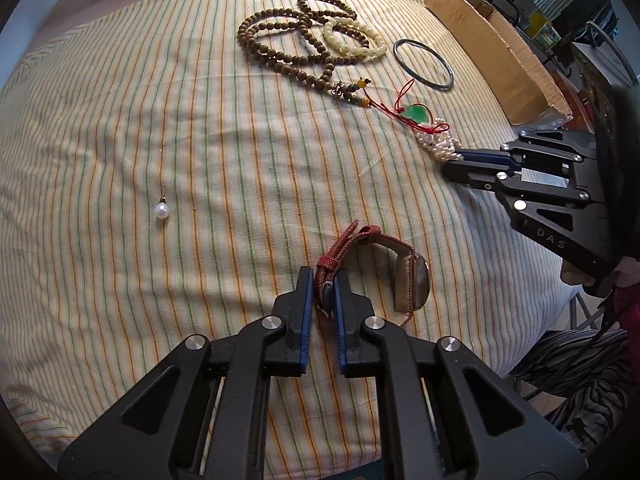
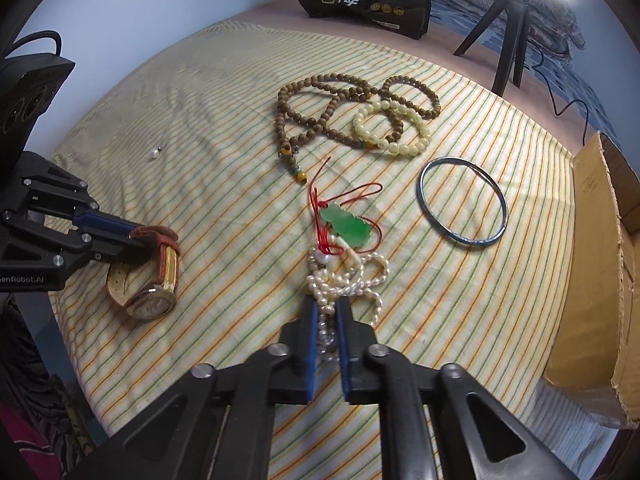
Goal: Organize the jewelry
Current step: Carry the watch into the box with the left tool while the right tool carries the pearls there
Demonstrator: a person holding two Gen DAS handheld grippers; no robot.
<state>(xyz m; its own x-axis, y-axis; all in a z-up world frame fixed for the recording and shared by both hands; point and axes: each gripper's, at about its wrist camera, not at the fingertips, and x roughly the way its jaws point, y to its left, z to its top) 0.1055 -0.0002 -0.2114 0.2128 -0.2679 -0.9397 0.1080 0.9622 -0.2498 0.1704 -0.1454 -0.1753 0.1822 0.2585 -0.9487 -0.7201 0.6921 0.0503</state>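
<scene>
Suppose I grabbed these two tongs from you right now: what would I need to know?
Left tongs: shut on the red strap of the wristwatch, which rests on the striped cloth.
Right tongs: shut on the pearl strand, tangled with the green jade pendant and its red cord.
Untouched on the cloth: brown bead necklace, cream bead bracelet, metal bangle, loose pearl drop.
Cardboard box stands to the right; its inside is hidden.
Done: nothing visibly sorted. Left: everything.
</scene>
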